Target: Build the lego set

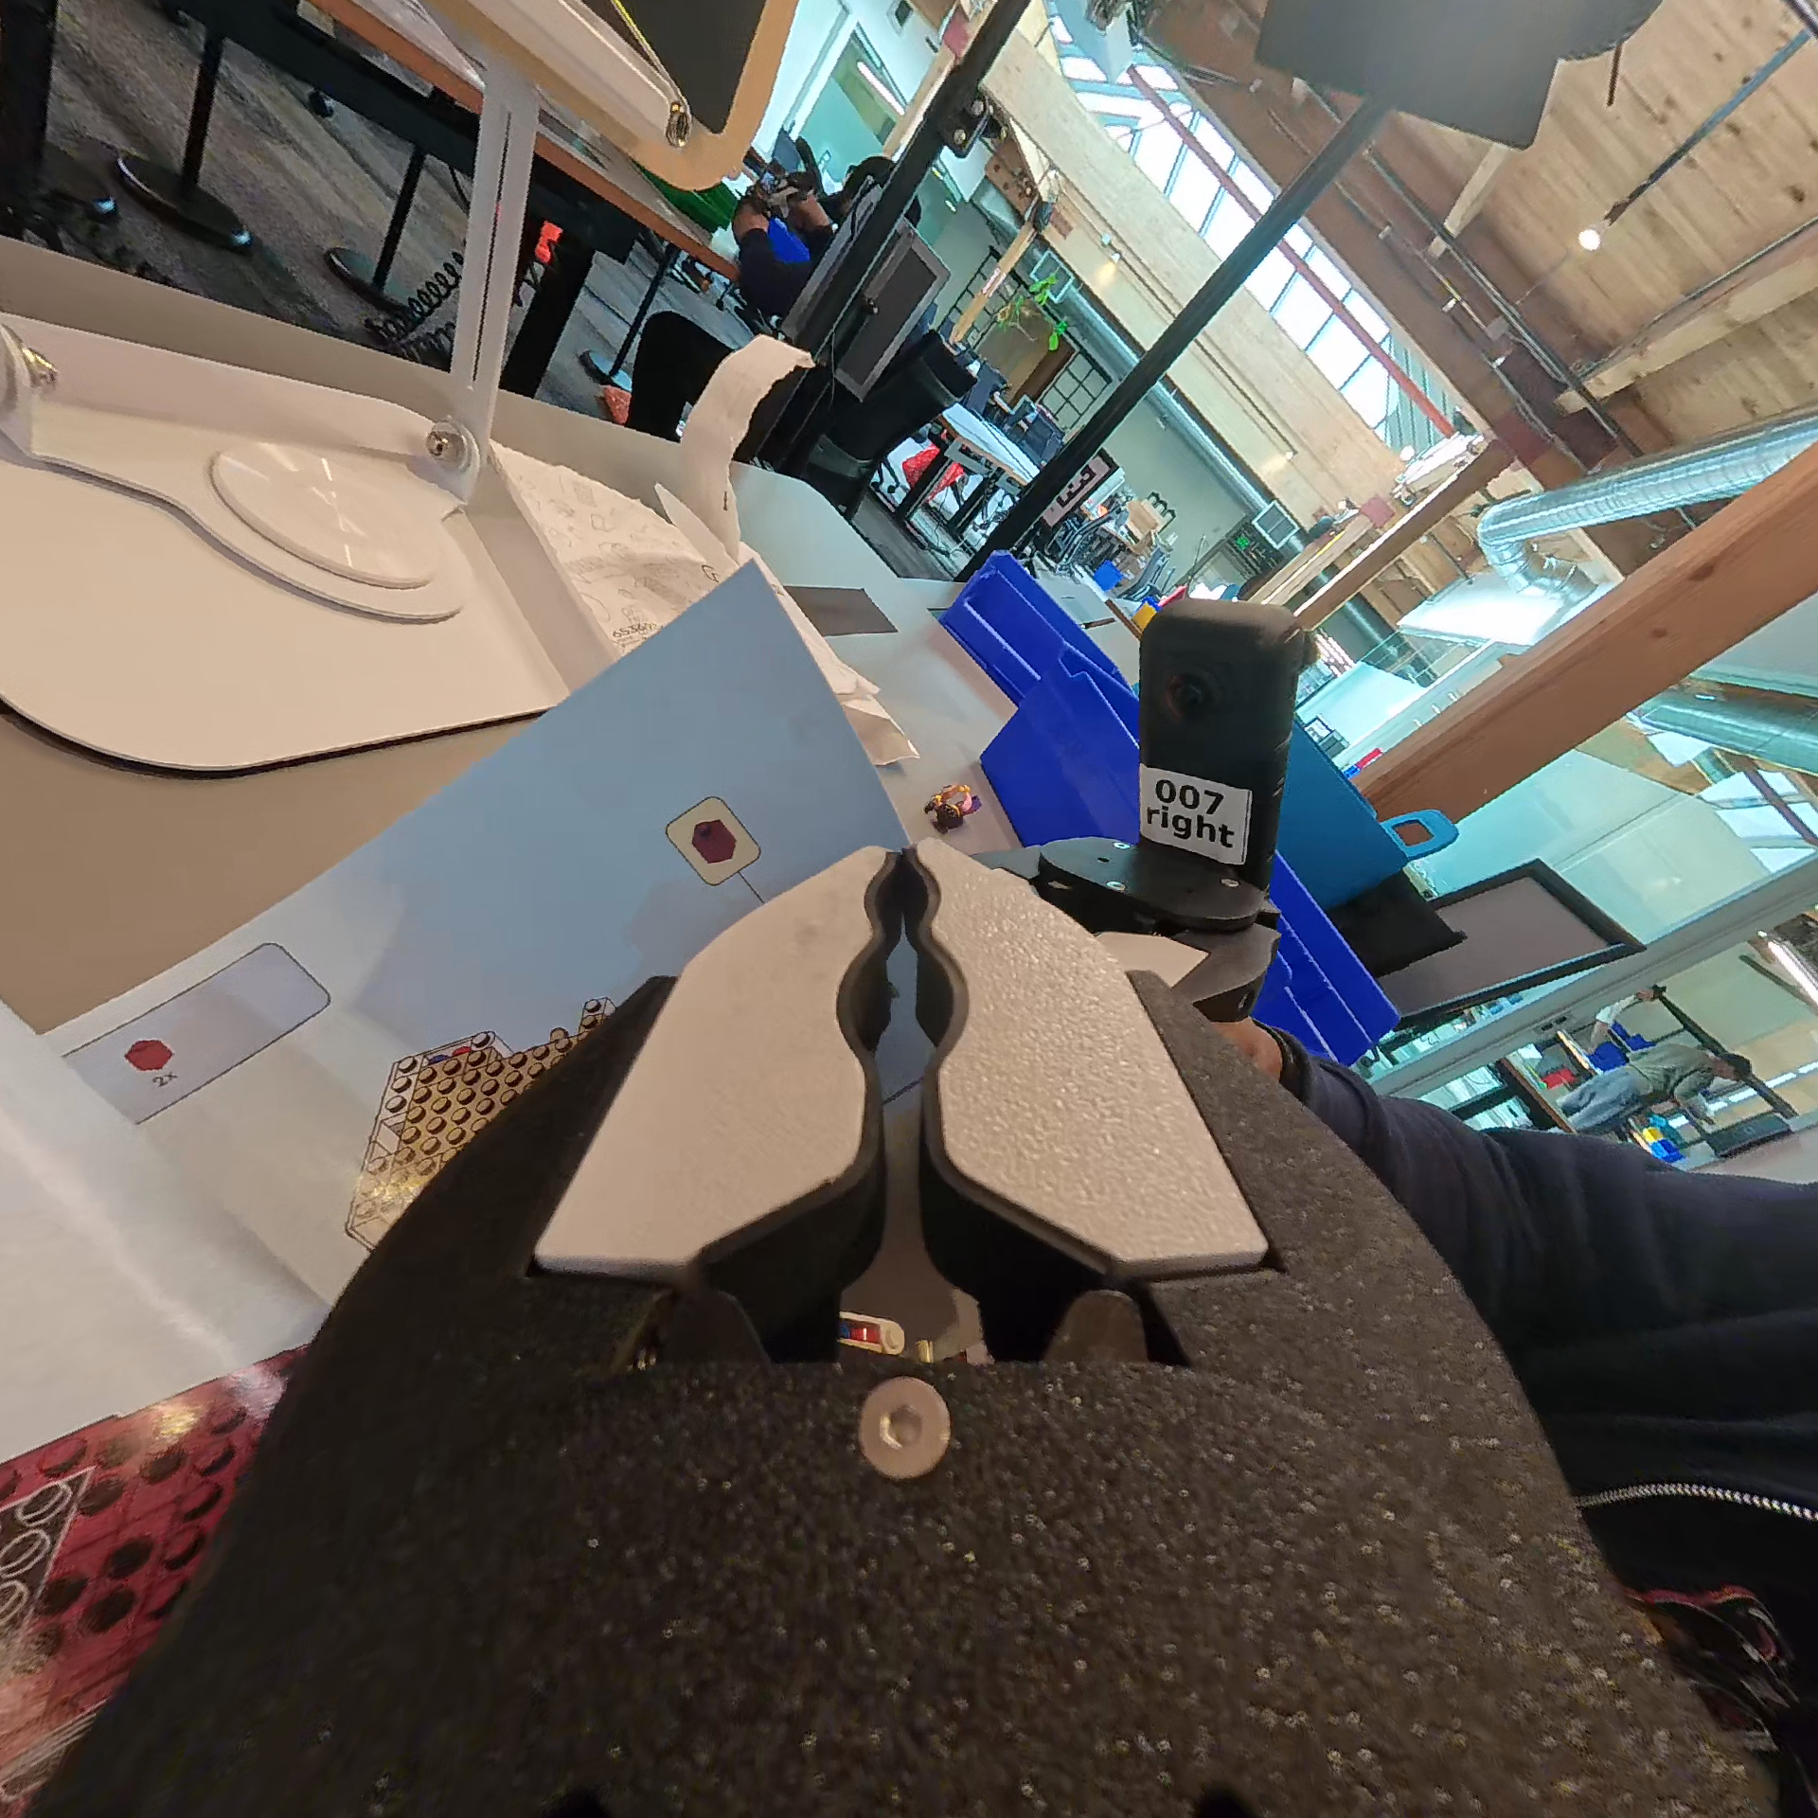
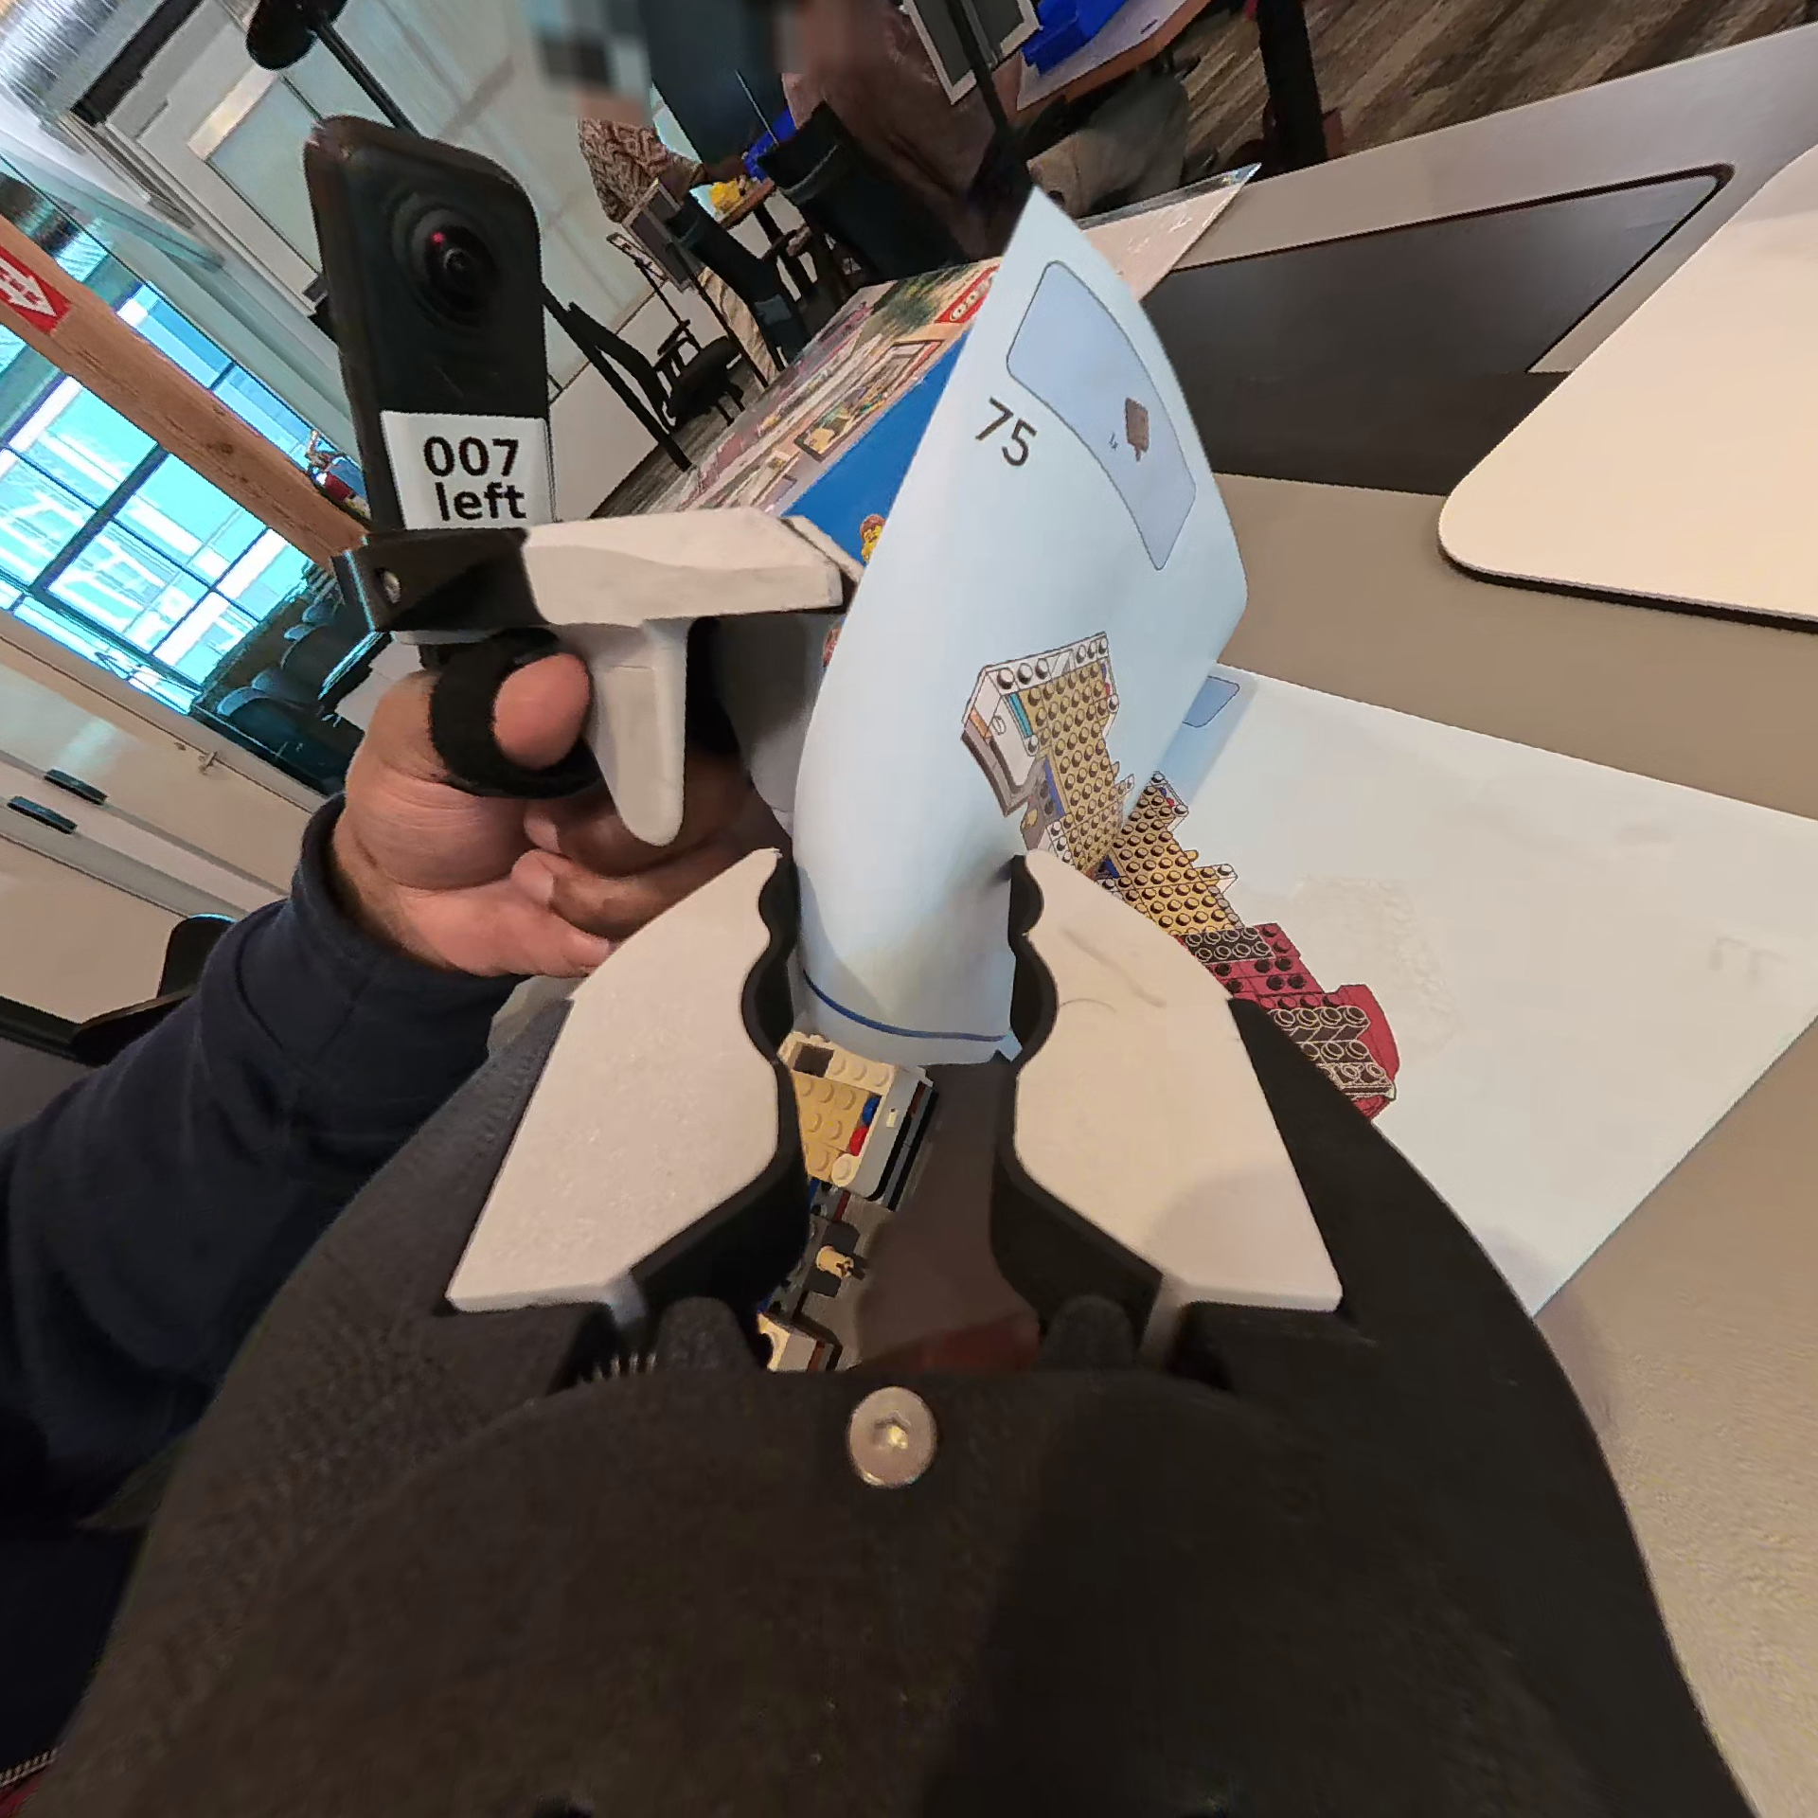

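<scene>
My left gripper (image 1: 900, 866), tilted upward, is pinched closed beside the curled pale-blue instruction page (image 1: 551, 846). My right gripper (image 2: 900, 885) stands partly spread around that page.

The left gripper (image 1: 903, 866) has its pale fingers (image 1: 777, 994) closed, tips meeting with only a thin wavy slit farther back. A hand (image 2: 472, 836) in a dark sleeve (image 2: 197, 1131) grips its handle, one finger through a black loop at the trigger. The right gripper (image 2: 900, 885) sits just beside it, its fingers (image 2: 669, 1062) parted wide, its own arm in a dark sleeve (image 1: 1574, 1279) behind it.
</scene>
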Tool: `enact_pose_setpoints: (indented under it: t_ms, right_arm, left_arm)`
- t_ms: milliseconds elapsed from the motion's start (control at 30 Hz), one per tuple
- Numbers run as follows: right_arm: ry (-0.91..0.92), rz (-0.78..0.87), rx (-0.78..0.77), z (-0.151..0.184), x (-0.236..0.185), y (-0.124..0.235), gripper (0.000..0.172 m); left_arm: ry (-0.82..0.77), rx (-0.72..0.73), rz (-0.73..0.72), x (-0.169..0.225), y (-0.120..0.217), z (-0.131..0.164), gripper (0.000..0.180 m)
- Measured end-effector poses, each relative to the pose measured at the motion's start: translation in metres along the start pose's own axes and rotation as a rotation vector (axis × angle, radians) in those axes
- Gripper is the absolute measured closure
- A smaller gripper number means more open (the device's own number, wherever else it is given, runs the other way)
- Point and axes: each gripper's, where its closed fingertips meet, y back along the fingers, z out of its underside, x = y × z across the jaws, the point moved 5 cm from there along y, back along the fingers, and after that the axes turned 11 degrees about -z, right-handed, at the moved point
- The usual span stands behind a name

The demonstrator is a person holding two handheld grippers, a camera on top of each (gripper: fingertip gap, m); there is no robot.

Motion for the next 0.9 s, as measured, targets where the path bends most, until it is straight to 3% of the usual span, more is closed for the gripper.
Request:
enact_pose_setpoints:
  t_ms: [467, 900]
  right_arm:
    - [-0.01, -0.018, 0.006, 0.0003, -0.0009, 0.0002, 0.129]
    - [-0.009, -0.022, 0.004, 0.0009, -0.0016, -0.0004, 0.13]
  left_arm:
    - [0.071, -0.001, 0.069, 0.0031, -0.0031, 0.002, 0.173]
    - [0.057, -0.007, 0.082, 0.0055, -0.0035, 0.0031, 0.177]
